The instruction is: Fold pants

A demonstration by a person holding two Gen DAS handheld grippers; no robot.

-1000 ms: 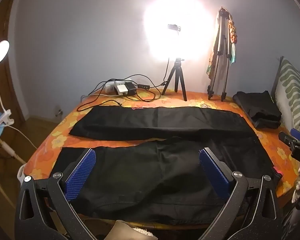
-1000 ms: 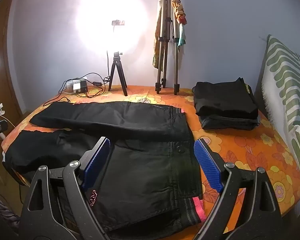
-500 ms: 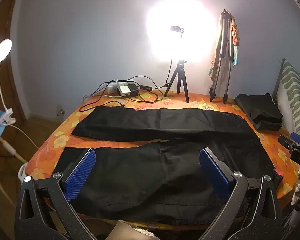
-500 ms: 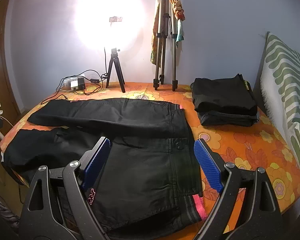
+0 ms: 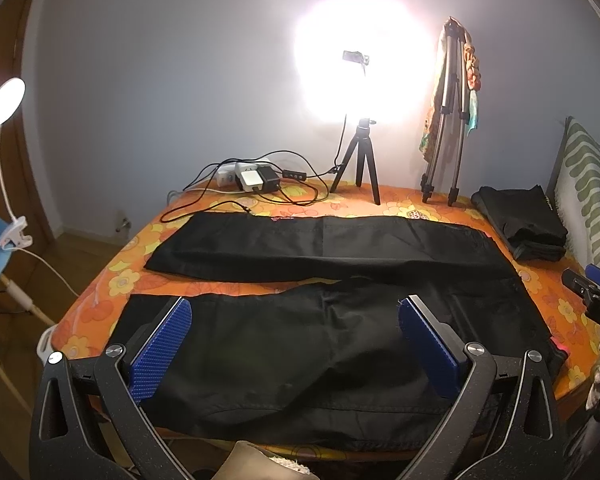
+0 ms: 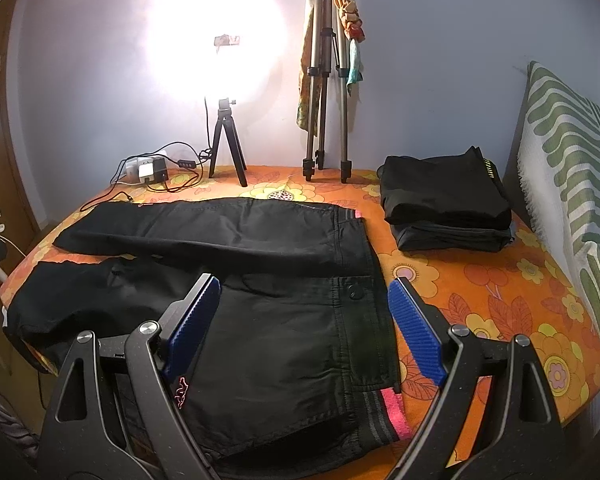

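Black pants [image 5: 320,344] lie spread flat on the orange flowered bedspread [image 5: 116,284], legs to the left, waistband to the right. The far leg [image 5: 324,244] lies straight; the near leg reaches the front edge. In the right wrist view the pants [image 6: 276,320] show a button and a pink-striped waistband [image 6: 392,408]. My left gripper [image 5: 294,308] is open and empty above the near leg. My right gripper [image 6: 304,286] is open and empty above the waist end. The right gripper's tip shows at the right edge of the left wrist view [image 5: 592,292].
A stack of folded black clothes [image 6: 444,204] sits at the back right. A ring light on a small tripod [image 5: 360,164], a tall tripod [image 5: 444,160], and chargers with cables [image 5: 256,180] stand at the back. A green-striped pillow [image 6: 572,184] is right; a clip lamp [image 5: 8,104] left.
Both grippers have drawn back and risen slightly, so the pants look a little farther and lower. The pants have not moved. Both jaws stay open.
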